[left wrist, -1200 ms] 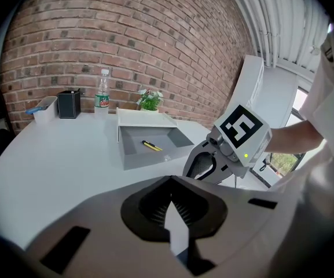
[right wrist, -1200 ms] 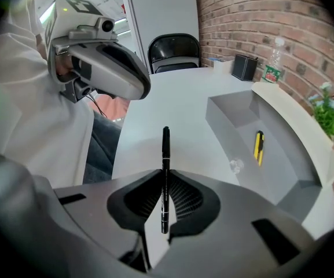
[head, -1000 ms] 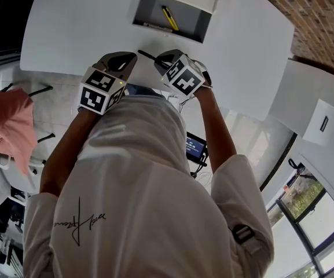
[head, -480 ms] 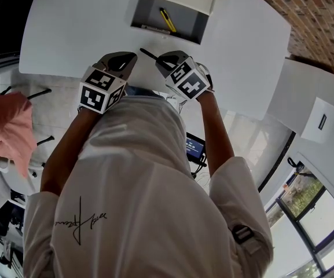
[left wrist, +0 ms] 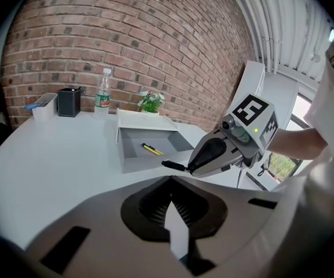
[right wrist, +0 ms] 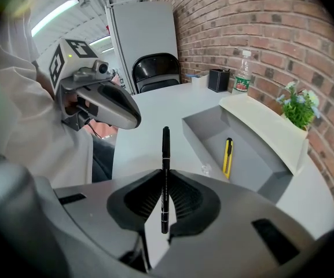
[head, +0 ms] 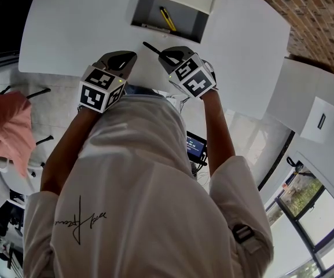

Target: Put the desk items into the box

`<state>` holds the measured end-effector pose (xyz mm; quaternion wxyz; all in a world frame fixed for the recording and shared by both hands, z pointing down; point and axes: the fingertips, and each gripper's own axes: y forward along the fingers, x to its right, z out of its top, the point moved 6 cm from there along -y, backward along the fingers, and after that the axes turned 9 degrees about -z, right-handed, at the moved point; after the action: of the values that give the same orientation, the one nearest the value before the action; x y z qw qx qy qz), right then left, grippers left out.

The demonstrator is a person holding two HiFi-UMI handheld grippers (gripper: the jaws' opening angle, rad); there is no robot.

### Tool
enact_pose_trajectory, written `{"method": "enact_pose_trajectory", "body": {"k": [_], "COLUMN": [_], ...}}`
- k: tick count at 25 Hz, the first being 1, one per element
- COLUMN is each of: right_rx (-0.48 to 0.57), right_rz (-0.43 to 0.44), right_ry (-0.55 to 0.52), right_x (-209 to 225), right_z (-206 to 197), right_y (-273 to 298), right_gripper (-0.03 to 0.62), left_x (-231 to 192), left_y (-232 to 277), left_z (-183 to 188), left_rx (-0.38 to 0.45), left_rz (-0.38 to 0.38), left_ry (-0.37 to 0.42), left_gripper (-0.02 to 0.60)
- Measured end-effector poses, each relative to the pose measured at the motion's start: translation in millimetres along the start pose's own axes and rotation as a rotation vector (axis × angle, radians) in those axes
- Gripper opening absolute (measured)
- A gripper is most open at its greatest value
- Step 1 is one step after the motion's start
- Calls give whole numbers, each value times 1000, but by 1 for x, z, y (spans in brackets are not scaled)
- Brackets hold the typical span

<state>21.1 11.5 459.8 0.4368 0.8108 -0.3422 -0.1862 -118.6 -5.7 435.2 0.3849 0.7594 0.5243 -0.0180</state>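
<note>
One item lies in the box (head: 149,7): a yellow utility knife (head: 167,18) on the grey floor, slanted, with the white lid standing open behind it. From the head view a thin dark strip runs along the box's near wall; I cannot tell what it is. My right gripper (right wrist: 165,181) is clenched on a black pen (right wrist: 165,172), which sticks out past my jaws over the white table (head: 68,28), its tip close to the box's near wall but outside it. My left gripper (left wrist: 171,184) is pressed shut on nothing, just beside the right one. Only its view shows the black pen holder (left wrist: 69,102), water bottle (left wrist: 102,92) and small plant (left wrist: 150,102) by the brick wall; only the head view shows a pink cloth (head: 4,126) off the table at my left.
</note>
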Motion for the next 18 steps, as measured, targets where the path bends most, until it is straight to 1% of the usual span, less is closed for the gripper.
{"method": "enact_pose_trajectory", "body": {"k": [18], "right_rx": [20], "right_rz": [-70], "right_ry": [-23], "right_x": [28], "right_z": [13], "right_y": [-17], "right_gripper": [60], "left_x": [1], "left_y": [0], "left_z": [-2], "left_rx": [-5], "left_rz": [-5], "left_ry": [-3], "left_gripper": [5]}}
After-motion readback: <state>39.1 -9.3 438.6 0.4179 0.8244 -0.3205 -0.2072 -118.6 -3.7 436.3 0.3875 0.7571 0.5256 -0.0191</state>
